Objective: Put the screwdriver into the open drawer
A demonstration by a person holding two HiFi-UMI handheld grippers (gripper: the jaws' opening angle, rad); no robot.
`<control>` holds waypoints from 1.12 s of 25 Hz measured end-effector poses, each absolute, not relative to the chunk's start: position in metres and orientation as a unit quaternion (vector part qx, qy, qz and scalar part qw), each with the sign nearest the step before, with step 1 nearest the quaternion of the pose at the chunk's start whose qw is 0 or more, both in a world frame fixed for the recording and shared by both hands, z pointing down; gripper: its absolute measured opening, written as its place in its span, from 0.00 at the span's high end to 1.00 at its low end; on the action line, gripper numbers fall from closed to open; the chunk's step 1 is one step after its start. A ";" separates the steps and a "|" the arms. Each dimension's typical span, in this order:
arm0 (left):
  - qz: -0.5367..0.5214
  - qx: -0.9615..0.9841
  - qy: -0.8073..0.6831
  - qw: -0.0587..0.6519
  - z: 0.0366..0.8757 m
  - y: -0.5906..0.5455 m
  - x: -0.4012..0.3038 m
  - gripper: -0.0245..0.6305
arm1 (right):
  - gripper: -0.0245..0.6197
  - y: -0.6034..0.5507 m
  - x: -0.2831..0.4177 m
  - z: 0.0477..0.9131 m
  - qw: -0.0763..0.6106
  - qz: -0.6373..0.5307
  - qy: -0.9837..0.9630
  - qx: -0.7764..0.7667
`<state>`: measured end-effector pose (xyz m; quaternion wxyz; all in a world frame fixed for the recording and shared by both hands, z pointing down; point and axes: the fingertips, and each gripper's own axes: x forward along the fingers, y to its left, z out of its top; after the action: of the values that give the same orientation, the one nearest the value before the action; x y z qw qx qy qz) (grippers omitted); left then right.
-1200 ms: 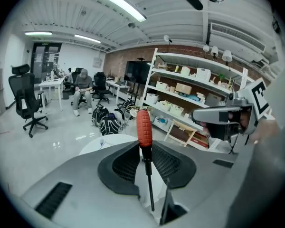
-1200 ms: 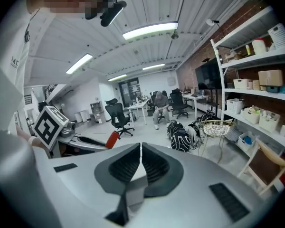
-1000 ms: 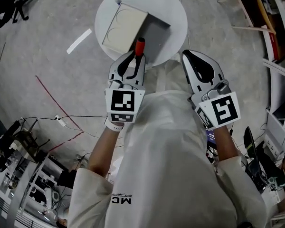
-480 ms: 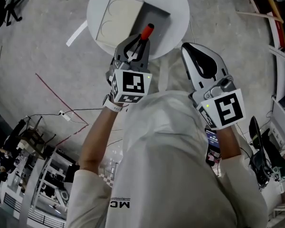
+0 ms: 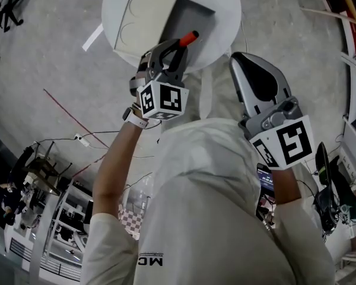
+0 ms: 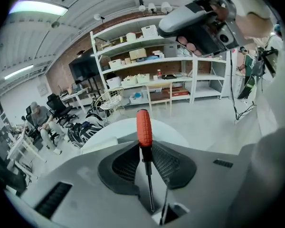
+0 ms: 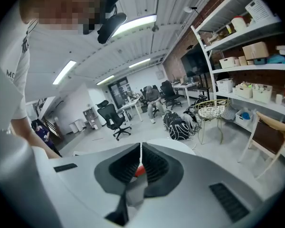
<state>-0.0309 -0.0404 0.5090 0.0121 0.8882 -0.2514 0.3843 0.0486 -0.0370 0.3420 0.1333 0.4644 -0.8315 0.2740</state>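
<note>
Red-handled screwdriver (image 6: 143,127) clamped in left hand-held gripper (image 6: 143,147). Near edge of drawer (image 5: 196,22) hidden behind it; right hand-held gripper (image 7: 140,151) closed, empty.

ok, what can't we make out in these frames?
Inside of the drawer, head view: near end covered by the left tool and screwdriver; the rest is too small to read.
Same drawer, both gripper views: hidden behind the tools' own bodies.
Red patch behind the shut right tool, right gripper view: mostly blocked, unidentifiable.

Bright, even light from ceiling strip lamps (image 6: 35,7); fisheye bending at edges, perhaps slight blur near the rims.
</note>
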 end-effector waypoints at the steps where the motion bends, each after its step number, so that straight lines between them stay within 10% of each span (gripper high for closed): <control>1: 0.389 0.888 -0.246 0.006 0.514 -0.041 -0.031 0.84 | 0.85 -0.038 0.049 0.344 0.131 0.280 -0.831 0.462; 28: 0.573 0.801 -0.118 -0.126 0.617 -0.023 -0.039 0.84 | 0.85 -0.025 0.054 0.373 0.112 0.334 -0.831 0.431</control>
<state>-0.0390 -0.0230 0.6172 -0.1259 0.8009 -0.1177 0.5735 0.0543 -0.0246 0.3726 0.1122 0.4310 -0.8306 0.3342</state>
